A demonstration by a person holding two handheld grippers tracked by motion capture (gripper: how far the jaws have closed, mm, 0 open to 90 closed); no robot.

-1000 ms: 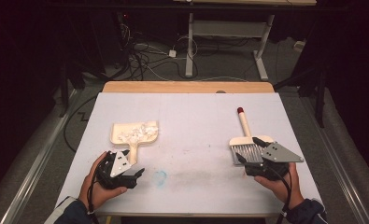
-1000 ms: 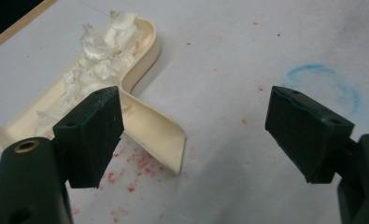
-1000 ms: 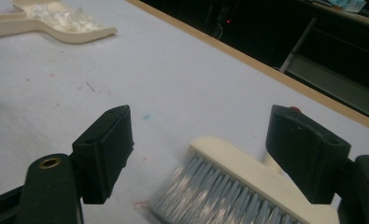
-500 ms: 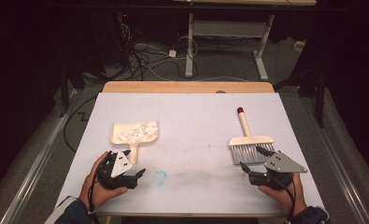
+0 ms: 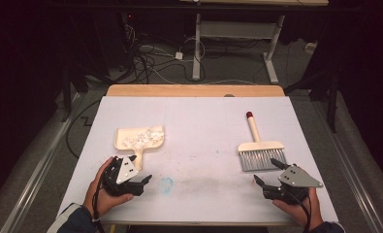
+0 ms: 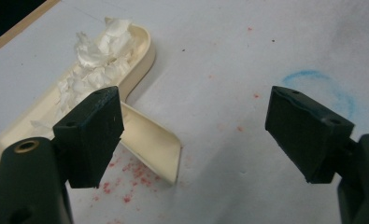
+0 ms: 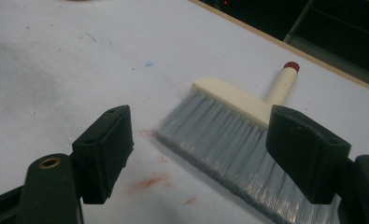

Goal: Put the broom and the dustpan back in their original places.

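Grippers wait at the near edge of the white table (image 5: 194, 111), both with jaws spread wide and holding nothing. Keep your left gripper (image 5: 143, 182) clear of the cream dustpan (image 5: 139, 138), heaped with white paper scraps (image 6: 95, 60), so nothing tips. Your right gripper (image 5: 266, 182) sits just short of the grey-bristled brush (image 5: 261, 150), its red-tipped handle pointing away.
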